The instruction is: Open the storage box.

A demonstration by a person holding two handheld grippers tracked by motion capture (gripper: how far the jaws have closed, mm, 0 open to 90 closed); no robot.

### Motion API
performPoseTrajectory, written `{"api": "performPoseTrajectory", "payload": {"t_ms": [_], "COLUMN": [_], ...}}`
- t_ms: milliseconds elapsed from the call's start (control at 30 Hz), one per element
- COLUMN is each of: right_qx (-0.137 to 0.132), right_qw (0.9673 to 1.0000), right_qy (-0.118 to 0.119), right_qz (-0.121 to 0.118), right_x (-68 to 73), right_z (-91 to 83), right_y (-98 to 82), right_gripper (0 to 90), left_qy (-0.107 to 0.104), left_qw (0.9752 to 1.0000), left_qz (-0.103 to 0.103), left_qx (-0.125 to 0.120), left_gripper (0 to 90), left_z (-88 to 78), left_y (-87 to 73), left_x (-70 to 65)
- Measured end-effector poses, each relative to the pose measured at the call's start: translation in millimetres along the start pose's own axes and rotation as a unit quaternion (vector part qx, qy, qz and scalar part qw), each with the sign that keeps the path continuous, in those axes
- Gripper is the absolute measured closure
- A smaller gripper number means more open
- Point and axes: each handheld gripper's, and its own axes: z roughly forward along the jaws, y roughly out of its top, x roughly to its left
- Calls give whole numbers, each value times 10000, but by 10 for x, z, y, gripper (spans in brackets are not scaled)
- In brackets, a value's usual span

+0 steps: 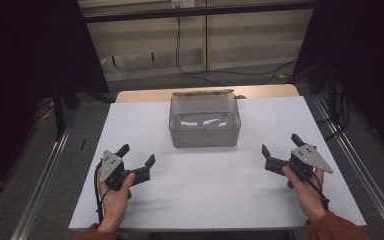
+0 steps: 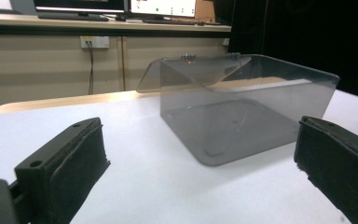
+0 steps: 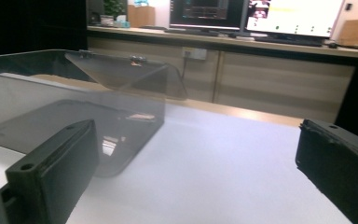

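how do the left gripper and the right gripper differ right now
The left gripper sits at the table's left side, fingers aimed up and right toward the box; the right gripper sits at the right side, fingers aimed up and left. The left's grey plate points toward the person, the right's away to the right. Both are open, empty and clear of the box.

This looks like a lab or office room made for recording. Far beyond the open claws, a long beige wooden bench (image 3: 223, 39) along the wall carries lit computer monitors (image 3: 294, 17) and keyboards. A white wall socket (image 2: 94, 42) with a black hanging cable (image 1: 178, 47) sits below. Dark black curtains (image 1: 35, 55) stand at both sides of the white counter (image 1: 205, 185).
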Motion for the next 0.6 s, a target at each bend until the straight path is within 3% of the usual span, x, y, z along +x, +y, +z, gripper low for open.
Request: {"api": "performPoseTrajectory", "payload": {"t_ms": [67,200,333,400,433,500,533,600], "right_qx": [5,-60,-24,-7,5,-65,-136,-183], "right_qw": [10000,9998,9999,9997,9998,9999,9998,9998], "right_qy": [-47,-175,-160,-212,-172,-98,-117,-85], "right_qz": [46,35,4,-109,-112,-78,-66,24], "right_x": [-16,-46,-84,-83,-72,-47,-36,-15], "right_z": [-53,-194,-331,-376,-384,-373,-364,-344], "right_y": [-27,-51,-104,-148,-164,-156,-140,-121], "right_gripper": [0,0,0,0,0,0,0,0], "left_qy": [145,154,261,375,321,264,281,292], "left_qw": [9999,9999,9996,9992,9994,9996,9996,9993], "left_qz": [57,-69,-86,34,34,-124,-87,-206], "left_qx": [-64,27,99,104,140,70,53,89], "left_gripper": [21,21,21,21,21,21,21,20], "left_z": [-67,-142,-193,-201,-198,-202,-206,-195], "left_y": [-29,-99,-132,-143,-145,-134,-126,-125], "left_x": [-10,-5,-5,-35,-40,-32,-20,10]}}
